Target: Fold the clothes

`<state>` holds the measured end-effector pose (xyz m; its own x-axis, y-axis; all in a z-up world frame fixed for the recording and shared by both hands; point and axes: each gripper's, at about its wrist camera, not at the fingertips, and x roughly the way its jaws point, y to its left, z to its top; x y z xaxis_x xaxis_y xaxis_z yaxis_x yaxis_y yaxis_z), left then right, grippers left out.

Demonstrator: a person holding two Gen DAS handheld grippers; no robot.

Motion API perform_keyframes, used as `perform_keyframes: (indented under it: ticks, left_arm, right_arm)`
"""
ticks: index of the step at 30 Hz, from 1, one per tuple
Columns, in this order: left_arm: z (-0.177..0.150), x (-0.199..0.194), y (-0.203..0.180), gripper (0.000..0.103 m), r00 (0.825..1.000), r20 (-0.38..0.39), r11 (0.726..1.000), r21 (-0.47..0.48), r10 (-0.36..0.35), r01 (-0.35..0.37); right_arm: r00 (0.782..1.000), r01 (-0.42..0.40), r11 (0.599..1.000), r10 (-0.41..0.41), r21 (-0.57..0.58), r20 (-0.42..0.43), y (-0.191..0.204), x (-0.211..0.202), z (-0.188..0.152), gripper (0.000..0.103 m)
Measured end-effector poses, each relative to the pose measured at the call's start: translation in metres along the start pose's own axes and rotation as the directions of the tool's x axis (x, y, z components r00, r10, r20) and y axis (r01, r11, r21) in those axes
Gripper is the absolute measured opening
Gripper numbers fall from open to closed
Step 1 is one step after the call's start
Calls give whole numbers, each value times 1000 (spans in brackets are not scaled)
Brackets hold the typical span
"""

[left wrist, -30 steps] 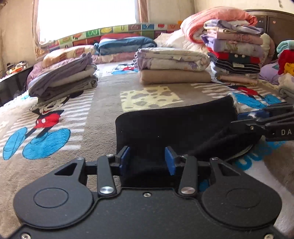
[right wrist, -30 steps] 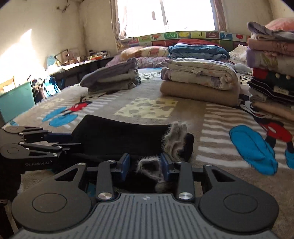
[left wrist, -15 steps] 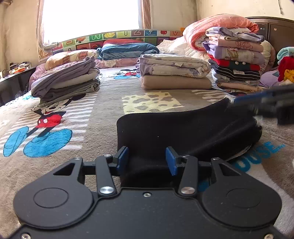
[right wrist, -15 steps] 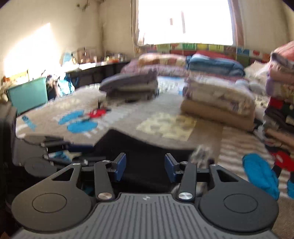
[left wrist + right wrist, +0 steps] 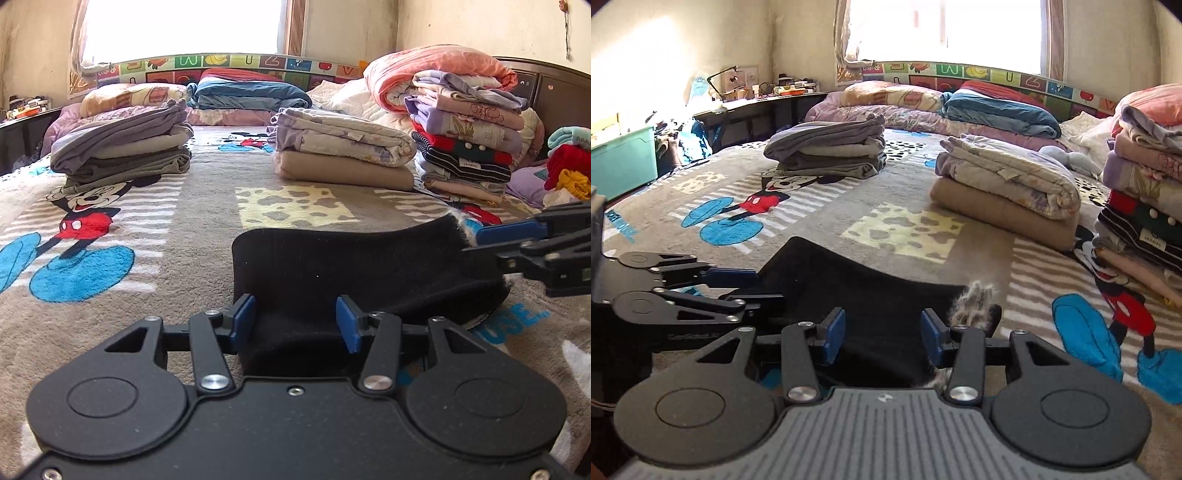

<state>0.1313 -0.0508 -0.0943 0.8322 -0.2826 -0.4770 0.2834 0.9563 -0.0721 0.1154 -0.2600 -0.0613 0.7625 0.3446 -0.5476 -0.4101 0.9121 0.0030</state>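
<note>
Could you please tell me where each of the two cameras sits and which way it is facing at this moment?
Left wrist view: mounted on the left gripper, low over the bed, facing the window; its blue fingers straddle the black garment, and the right gripper enters from the right.
Right wrist view: mounted on the right gripper, facing the window and slightly left toward the desk; the left gripper shows at the left.
Shared: the black garment, the grey folded pile, the beige-based pile and the tall stack.
</note>
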Motion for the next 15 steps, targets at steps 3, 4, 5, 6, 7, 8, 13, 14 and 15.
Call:
perform_keyframes:
  ticks: [3, 4, 5, 6, 7, 8, 13, 14, 15]
  left_arm:
    - [9, -3, -4, 47, 999, 37, 999, 36, -33, 32]
    - [10, -2, -5, 47, 998, 47, 998, 53, -44, 41]
    - [8, 4, -5, 47, 998, 32, 997, 64, -51, 49]
    - [4, 11, -4, 48, 998, 9, 996, 72, -58, 57]
    - [-2, 19, -3, 50, 998, -11, 994, 86, -60, 60]
    - [-10, 27, -2, 51, 998, -29, 993, 101, -60, 63]
    - [-13, 33, -2, 53, 998, -37, 992, 108, -56, 60]
    - [-13, 34, -1, 53, 998, -40, 993, 106, -57, 61]
    - [-13, 33, -2, 53, 998, -40, 992, 107, -56, 60]
  right_arm:
    - [1000, 21, 1000, -21, -8, 6, -8, 14, -7, 45]
    - [1000, 15, 1000, -14, -2, 14, -12, 17, -13, 45]
    - [1000, 8, 1000, -8, 4, 22, -16, 21, -19, 45]
    - [1000, 2, 1000, -2, 10, 29, -20, 24, -25, 46]
    - [999, -4, 1000, 4, 16, 37, -24, 27, -31, 46]
    - [999, -11, 1000, 10, 22, 45, -27, 30, -36, 46]
    - [997, -42, 998, 39, 44, 67, -37, 39, -47, 45]
    - [997, -46, 998, 43, 48, 67, -38, 39, -46, 45]
    - [997, -46, 998, 43, 48, 65, -38, 39, -46, 45]
